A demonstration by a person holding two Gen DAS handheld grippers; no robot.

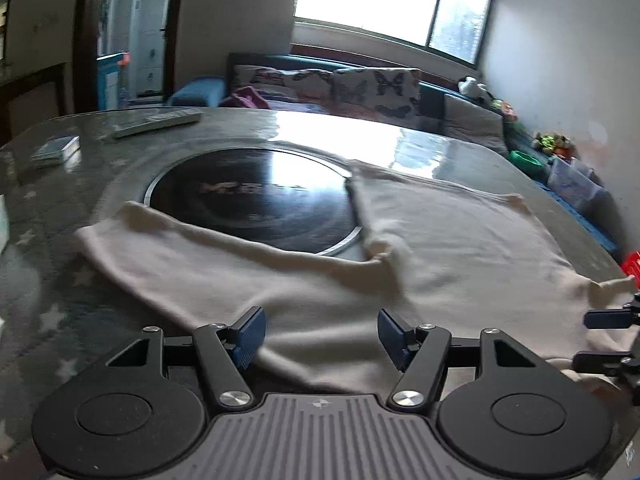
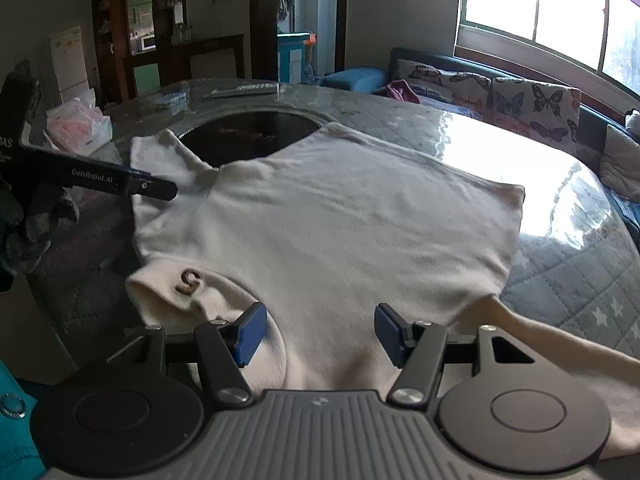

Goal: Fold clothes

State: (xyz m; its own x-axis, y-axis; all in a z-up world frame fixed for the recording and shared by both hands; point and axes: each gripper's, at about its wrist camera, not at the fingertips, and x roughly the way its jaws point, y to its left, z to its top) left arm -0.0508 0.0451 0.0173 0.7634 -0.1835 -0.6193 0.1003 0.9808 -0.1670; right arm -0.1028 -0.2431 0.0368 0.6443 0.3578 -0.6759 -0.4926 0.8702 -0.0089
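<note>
Cream sweater (image 2: 328, 216) lies spread flat on the bench (image 2: 560, 264), partly covering the round black hob (image 1: 256, 200) set into the bench middle; everything below is placed against that hob. Left of the hob: one sleeve (image 1: 172, 236) runs across the hob's near rim, cuff pointing away to the hob's left, bare bench beyond it with a small box (image 1: 56, 148) and a remote (image 1: 156, 122) well apart on the far side. Left gripper (image 1: 320, 338) hangs over the sweater's near edge on the hob's near side, jaws released, blue pads clear of the cloth, nothing held. Sweater's long axis runs roughly across the view, body lying from the hob's near-right side out toward the window end. Right of the hob: body panel flat, far hem corner (image 1: 516, 200) near open glossy bench, plenty of room there for a fold. Right gripper (image 2: 320, 338) sits above the collar end near a brown "S" mark (image 2: 190, 280), jaws released, cloth below but not pinched. Second sleeve (image 2: 560, 344) trails toward the bench's near edge. Judgement: the left gripper is nearer the hob-side sleeve, so that sleeve is its likely pick, folding inward over the body; risk is cloth dragging over the bench edge.
</note>
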